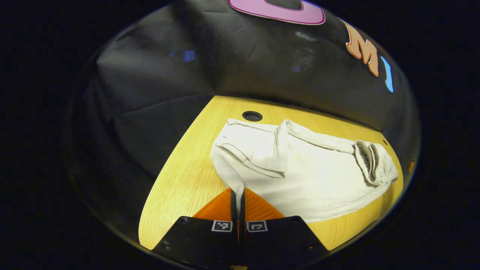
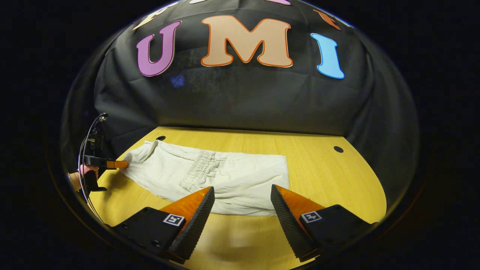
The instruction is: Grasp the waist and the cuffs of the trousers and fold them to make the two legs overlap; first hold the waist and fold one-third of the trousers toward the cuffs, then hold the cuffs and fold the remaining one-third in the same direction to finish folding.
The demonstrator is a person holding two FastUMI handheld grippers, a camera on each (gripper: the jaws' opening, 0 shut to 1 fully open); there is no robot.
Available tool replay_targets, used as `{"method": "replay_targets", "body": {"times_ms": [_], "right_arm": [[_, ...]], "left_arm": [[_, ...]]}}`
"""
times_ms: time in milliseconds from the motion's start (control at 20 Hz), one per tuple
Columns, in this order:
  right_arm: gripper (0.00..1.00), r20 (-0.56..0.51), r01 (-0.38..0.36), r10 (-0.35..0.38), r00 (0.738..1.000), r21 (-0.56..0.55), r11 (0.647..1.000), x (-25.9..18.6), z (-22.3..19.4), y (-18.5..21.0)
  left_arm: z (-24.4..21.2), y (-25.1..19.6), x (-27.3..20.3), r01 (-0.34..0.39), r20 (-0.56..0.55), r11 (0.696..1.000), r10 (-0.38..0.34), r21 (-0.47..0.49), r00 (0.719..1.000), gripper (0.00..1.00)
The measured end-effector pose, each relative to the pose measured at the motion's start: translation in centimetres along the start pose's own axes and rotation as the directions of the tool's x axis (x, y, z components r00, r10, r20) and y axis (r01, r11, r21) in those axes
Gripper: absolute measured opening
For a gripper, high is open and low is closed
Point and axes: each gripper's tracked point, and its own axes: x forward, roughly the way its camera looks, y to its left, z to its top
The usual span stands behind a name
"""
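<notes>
The cream-white soft cotton trousers (image 1: 300, 176) lay partly folded on the yellow wooden table (image 1: 180, 187). The left gripper (image 1: 237, 195) was clamped on a cuff corner directly ahead of it, cloth pulled up limp and light. The right gripper (image 2: 242, 195) stood wide apart, empty, with the trousers' near edge just beyond its fingertips. Pinching edges would likely hold best.

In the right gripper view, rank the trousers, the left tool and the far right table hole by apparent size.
1. trousers, spread widest across the table.
2. left tool, far off at the trousers' left end, so distance shrinks it.
3. table hole, a small dark spot.
</notes>
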Motion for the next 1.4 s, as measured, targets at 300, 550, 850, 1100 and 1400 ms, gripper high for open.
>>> {"method": "replay_targets", "body": {"times_ms": [300, 550, 850, 1100, 1400], "right_arm": [[0.92, 0.008, 0.018, -0.018, 1.000, 0.013, 1.000, -1.4, 0.2, -2.3], [0.92, 0.001, -0.004, 0.004, 1.000, 0.022, 1.000, -2.5, -0.2, -4.8], [0.96, 0.004, -0.073, 0.073, 0.997, 0.053, 0.996, -4.1, -0.3, -7.9], [0.97, 0.002, -0.106, 0.106, 0.994, 0.069, 0.992, -4.9, -1.1, -11.6], [0.92, 0.009, -0.097, 0.096, 0.995, 0.054, 0.994, -5.9, -1.9, -16.7]], "left_arm": [[4.1, -4.5, -2.6, 0.097, 0.116, 0.992, -0.087, -0.083, 0.989, 0.00], [7.7, -11.6, -5.1, 0.213, 0.212, 0.961, -0.174, -0.176, 0.962, 0.00], [11.0, -22.4, -7.4, 0.305, 0.280, 0.945, -0.264, -0.116, 0.923, 0.00], [12.9, -32.1, -9.5, 0.362, 0.296, 0.931, -0.334, -0.044, 0.895, 0.00], [13.2, -43.3, -10.8, 0.441, 0.290, 0.895, -0.439, 0.062, 0.850, 0.00]]}}
